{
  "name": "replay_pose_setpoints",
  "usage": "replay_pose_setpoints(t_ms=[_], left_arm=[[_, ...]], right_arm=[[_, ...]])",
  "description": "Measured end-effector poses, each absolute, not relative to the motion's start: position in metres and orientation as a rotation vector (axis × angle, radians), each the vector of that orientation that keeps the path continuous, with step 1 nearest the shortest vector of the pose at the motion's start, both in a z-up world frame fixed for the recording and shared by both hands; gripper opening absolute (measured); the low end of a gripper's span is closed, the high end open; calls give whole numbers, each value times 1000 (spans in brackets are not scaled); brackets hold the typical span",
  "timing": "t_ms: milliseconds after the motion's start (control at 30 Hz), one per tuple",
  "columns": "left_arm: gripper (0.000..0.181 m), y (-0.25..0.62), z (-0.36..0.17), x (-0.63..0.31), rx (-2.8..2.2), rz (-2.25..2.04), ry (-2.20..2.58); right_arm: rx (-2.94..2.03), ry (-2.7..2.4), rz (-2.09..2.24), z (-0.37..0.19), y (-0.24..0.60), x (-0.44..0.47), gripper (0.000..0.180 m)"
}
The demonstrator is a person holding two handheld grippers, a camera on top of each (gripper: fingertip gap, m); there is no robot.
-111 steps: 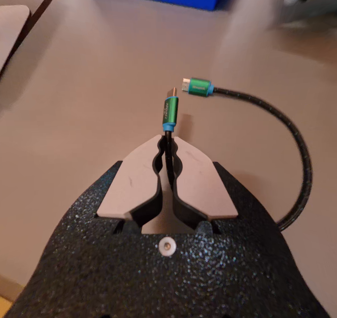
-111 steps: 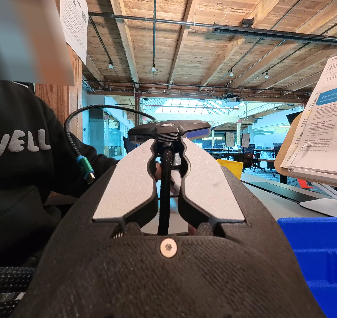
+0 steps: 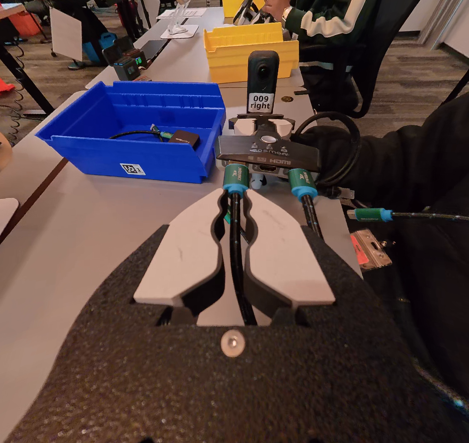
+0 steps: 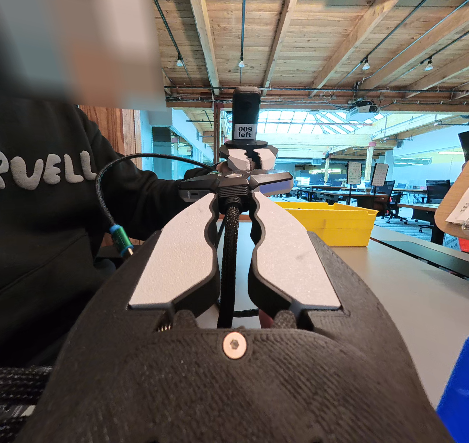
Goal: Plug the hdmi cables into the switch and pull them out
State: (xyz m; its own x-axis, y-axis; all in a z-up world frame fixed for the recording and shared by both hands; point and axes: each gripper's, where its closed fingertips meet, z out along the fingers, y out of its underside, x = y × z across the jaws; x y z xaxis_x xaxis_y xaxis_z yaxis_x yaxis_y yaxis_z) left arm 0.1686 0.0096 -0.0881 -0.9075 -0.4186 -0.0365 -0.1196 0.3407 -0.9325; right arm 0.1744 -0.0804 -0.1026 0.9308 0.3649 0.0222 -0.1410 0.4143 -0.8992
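Two hand-held tongs meet over a grey table [image 3: 101, 227], the black HDMI switch [image 3: 267, 151] held in the air between them. The left tongs [image 3: 234, 197] are closed on the braided cable [image 3: 236, 240] just behind its green plug [image 3: 235, 175], which sits at the switch's left port; whether it is fully seated cannot be told. A second green plug [image 3: 300, 181] occupies the right port, the middle port [image 3: 266, 169] stands empty, and a third plug [image 3: 368, 214] hangs loose off to the right.

The right tongs [image 4: 234, 202], seen from the opposite side, are closed around the switch's own thick woven lead [image 4: 228, 253] at the ribbed strain relief, so the little box is steadied from behind.

The switch looks light and rigid. The cables appear springy, likely to bow if pushed from far back; the firmest hold is judged to be at the metal plug shell or the blue collar, close to the port. The smooth shell may slip, and a crooked push risks jamming the connector.

Both tools are held roughly level and nose to nose, aligned along the plug's axis. A blue bin [image 3: 132, 156] with another cable sits to the left.
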Motion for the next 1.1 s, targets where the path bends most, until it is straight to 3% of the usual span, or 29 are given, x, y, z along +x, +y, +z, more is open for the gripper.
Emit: replay_pose_setpoints(t_ms=[1100], left_arm=[[10, 36, -103, 168, -473, -1437, 2536]], right_arm=[[-1313, -229, 298, -131, -51, 167, 23]])
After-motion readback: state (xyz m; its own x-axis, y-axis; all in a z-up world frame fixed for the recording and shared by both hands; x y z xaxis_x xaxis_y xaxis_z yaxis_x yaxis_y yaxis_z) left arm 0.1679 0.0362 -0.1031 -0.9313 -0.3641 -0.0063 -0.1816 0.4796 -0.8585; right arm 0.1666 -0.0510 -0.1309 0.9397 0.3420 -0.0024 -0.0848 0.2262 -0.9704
